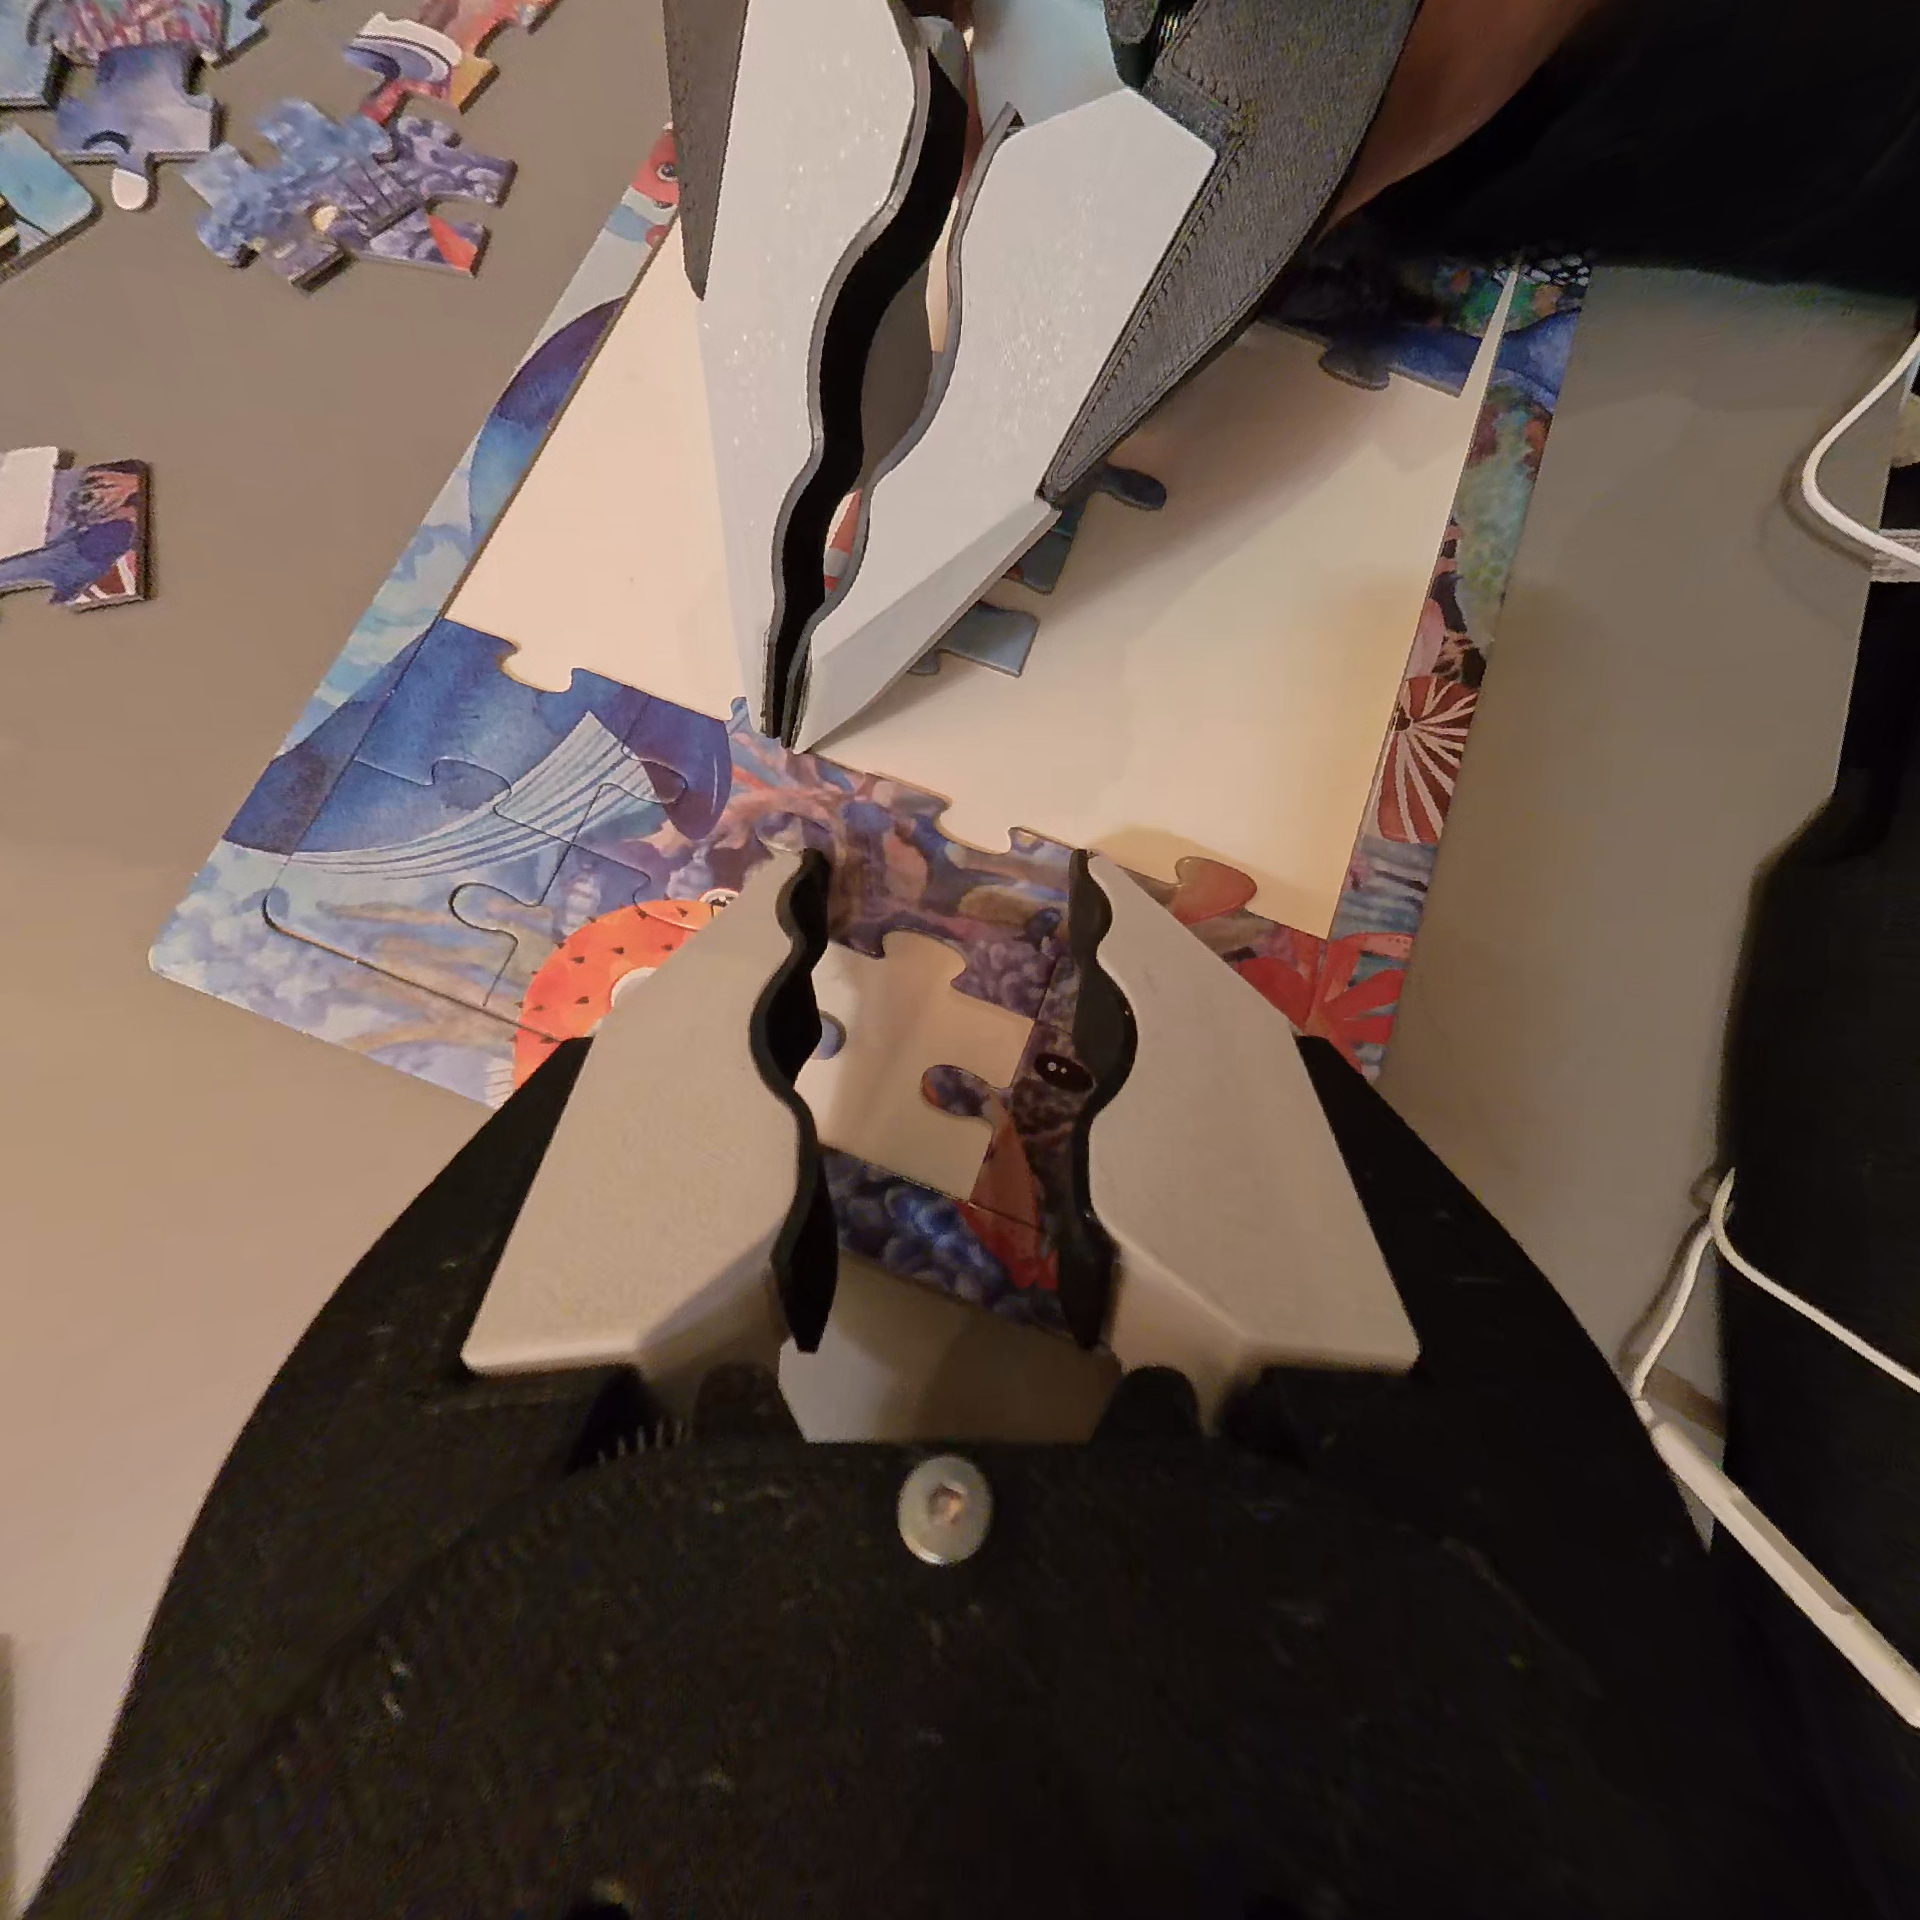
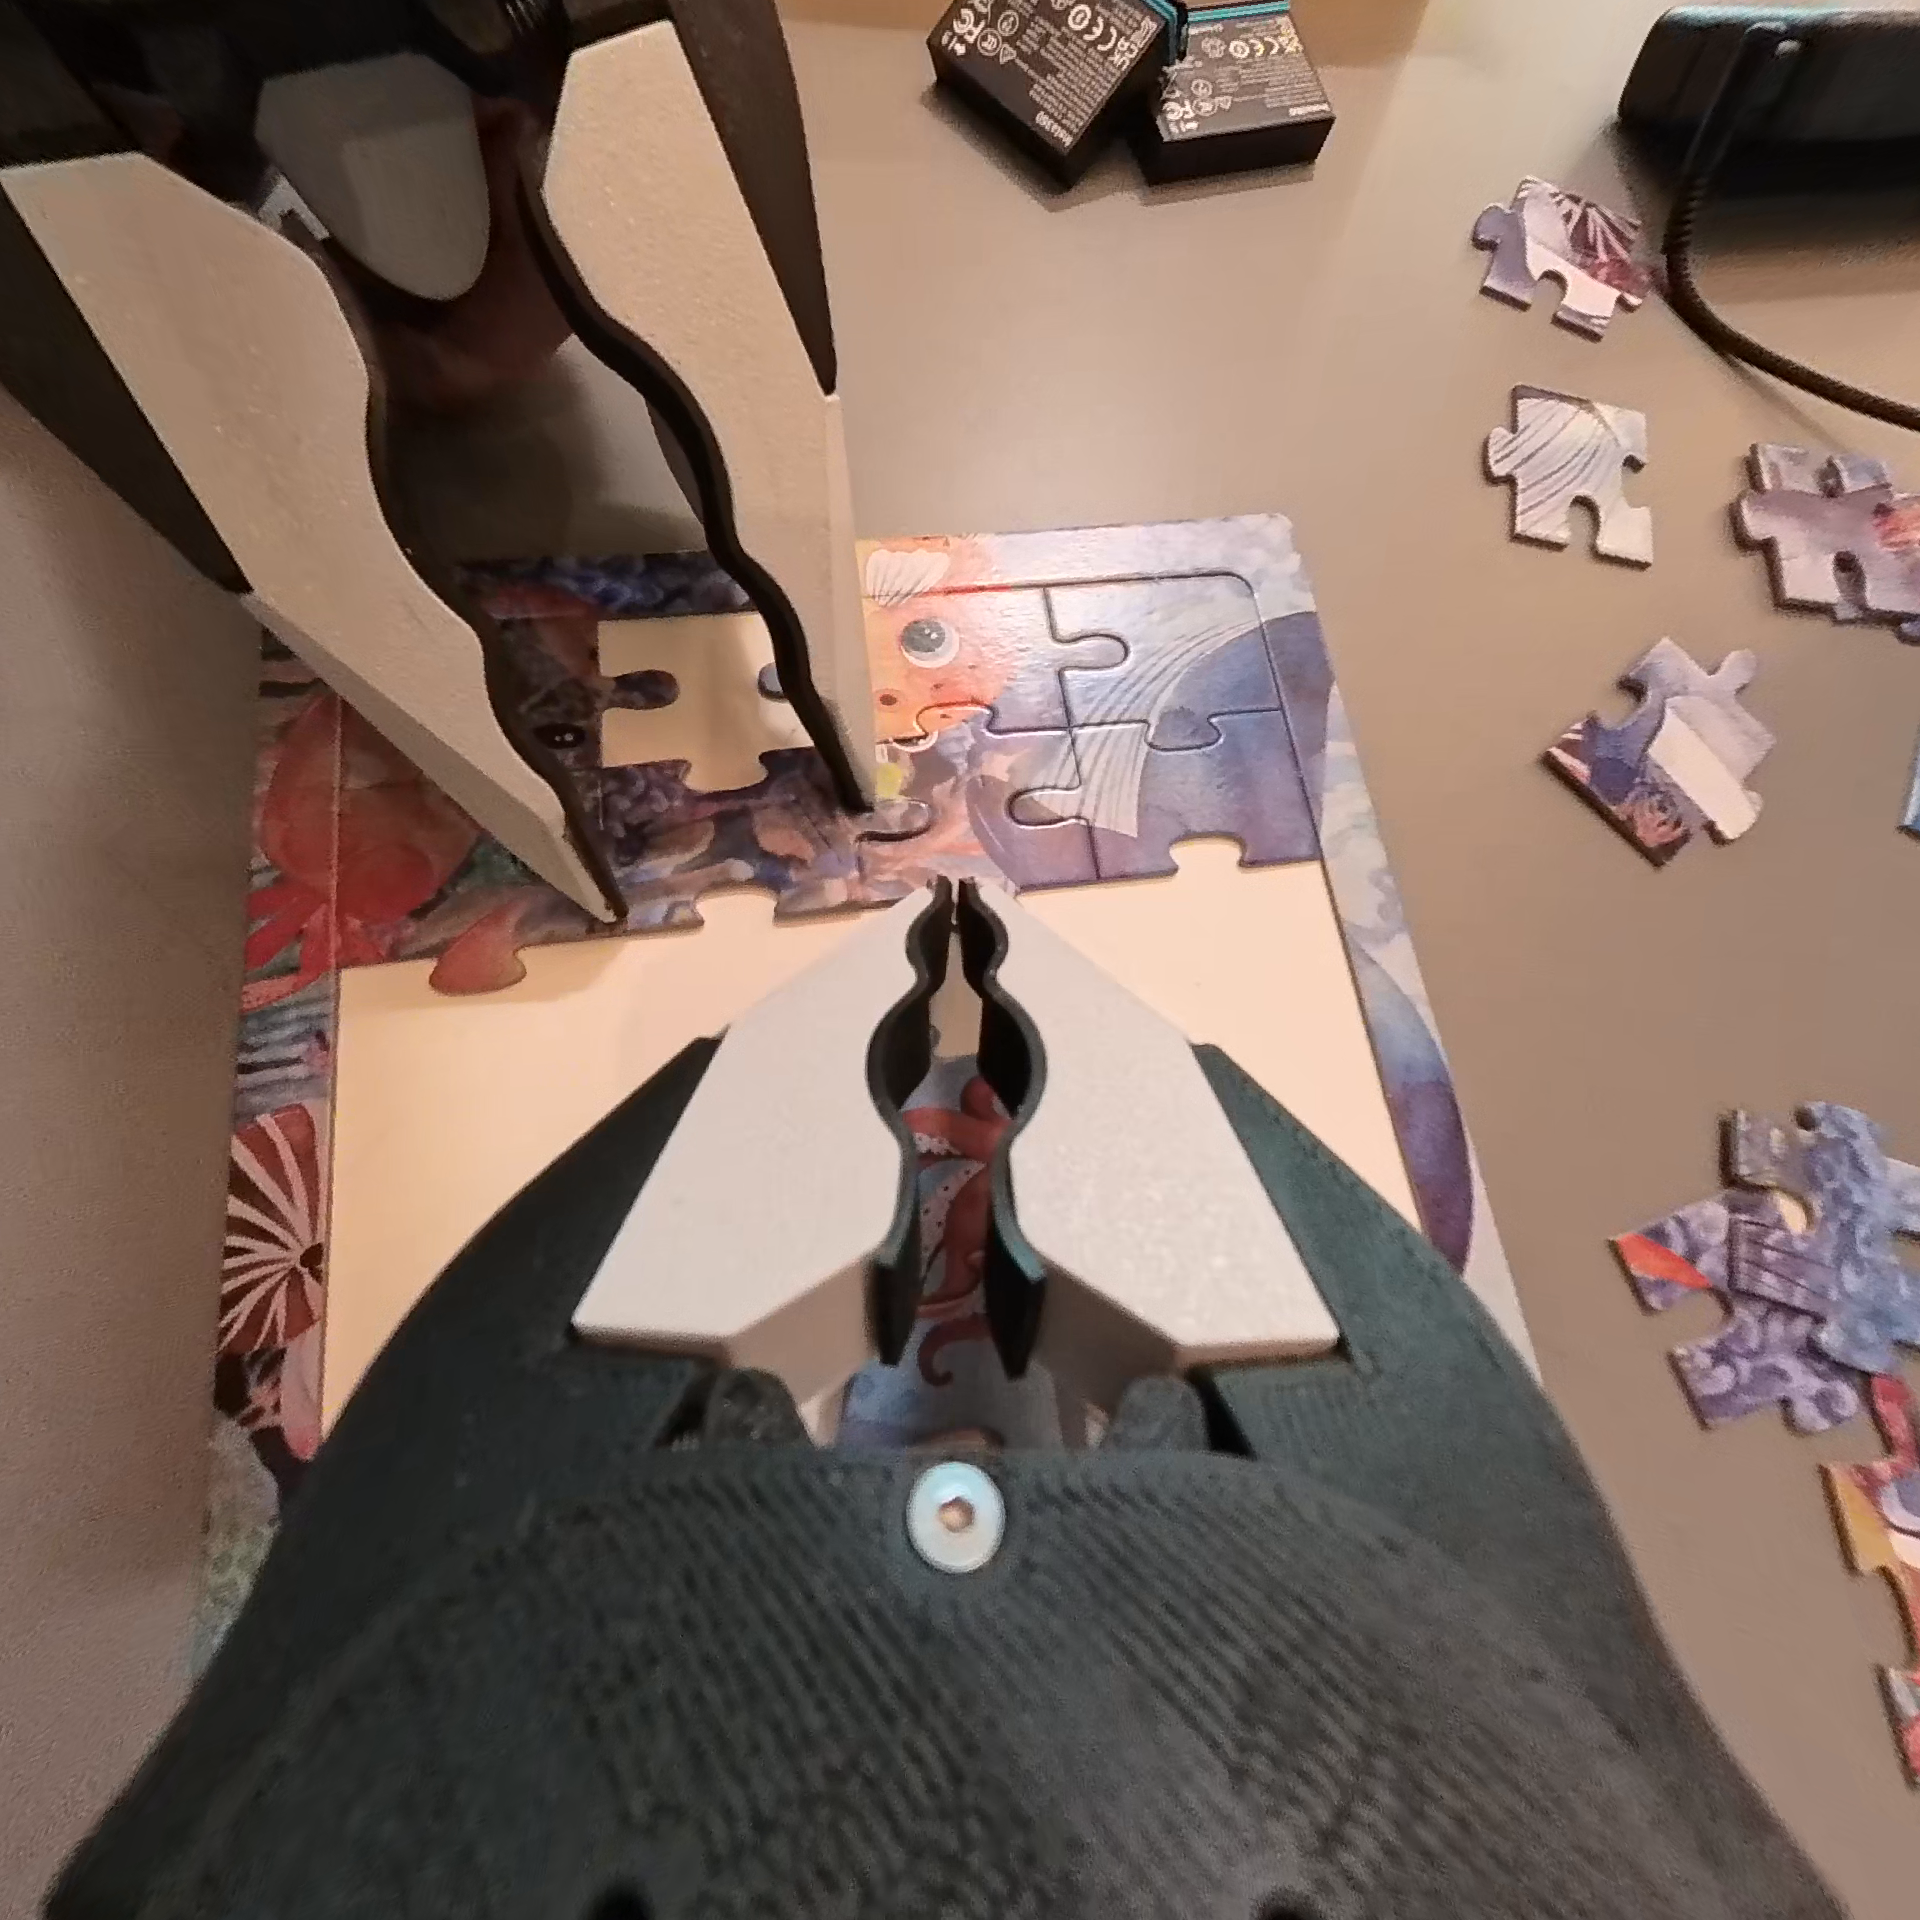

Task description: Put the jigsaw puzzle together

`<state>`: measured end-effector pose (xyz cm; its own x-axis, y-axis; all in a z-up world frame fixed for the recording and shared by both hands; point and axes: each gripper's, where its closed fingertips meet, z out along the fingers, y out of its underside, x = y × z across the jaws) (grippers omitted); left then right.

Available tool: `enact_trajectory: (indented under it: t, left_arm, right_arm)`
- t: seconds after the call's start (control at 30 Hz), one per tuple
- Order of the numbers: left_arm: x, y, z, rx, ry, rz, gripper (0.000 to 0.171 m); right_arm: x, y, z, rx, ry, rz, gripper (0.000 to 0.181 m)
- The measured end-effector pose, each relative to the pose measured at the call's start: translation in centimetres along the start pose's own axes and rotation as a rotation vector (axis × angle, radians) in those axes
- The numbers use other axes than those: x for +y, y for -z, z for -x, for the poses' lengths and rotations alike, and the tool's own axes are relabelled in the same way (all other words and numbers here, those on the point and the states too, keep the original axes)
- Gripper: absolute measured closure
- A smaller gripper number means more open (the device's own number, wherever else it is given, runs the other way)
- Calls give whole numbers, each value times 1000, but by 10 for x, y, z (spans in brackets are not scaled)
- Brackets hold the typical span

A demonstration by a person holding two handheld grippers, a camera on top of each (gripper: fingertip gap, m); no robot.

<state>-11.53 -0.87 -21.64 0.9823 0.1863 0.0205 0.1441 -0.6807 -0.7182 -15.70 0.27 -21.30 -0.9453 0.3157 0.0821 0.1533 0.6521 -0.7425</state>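
Note:
The jigsaw board (image 1: 1195, 675) has a coloured frame and a bare cream base (image 2: 623, 1039). A block of joined sea-picture pieces (image 1: 499, 790) fills one end, with one empty slot (image 1: 904, 1039) in it. My left gripper (image 1: 951, 873) is open, its tips down on the joined pieces either side of that slot; it also shows in the right wrist view (image 2: 735, 854). My right gripper (image 2: 951, 888) is shut, tips at the edge of the joined block, facing the left gripper (image 1: 790, 732). A reddish piece (image 2: 956, 1174) lies on the board under it.
Loose pieces lie on the grey table beside the board (image 1: 343, 187) (image 2: 1569, 478) (image 2: 1787, 1247). Black boxes (image 2: 1039, 94) and a black cable (image 2: 1766, 353) are at the far side. A white cable (image 1: 1849, 488) and dark objects (image 1: 1829, 1039) lie past the board's other edge. Some 5 centimetres of space lies between my two pairs of fingers.

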Motion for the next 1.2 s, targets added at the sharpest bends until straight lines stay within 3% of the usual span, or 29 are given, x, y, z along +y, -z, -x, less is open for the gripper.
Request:
enact_trajectory:
  t: [0.47, 0.67, 0.83, 1.1, 1.2]
  left_arm:
    - [0, 0, 1, -15, -8, 0, 130]
    - [0, 1, 1, -19, -16, -1, 131]
    - [1, 2, 0, -15, -16, -4, 131]
    - [2, 2, -1, -28, -32, -2, 135]
    - [2, 2, -1, -21, -24, -3, 135]
  right_arm:
    - [-15, -10, 11, -37, -3, -25, 181]
    - [-11, -12, 12, -106, -214, 43, 181]
    - [-11, -13, 11, -81, -174, 87, 181]
    - [-14, 13, 6, -113, -165, -38, 181]
    - [-8, 7, 15, -122, -127, 11, 181]
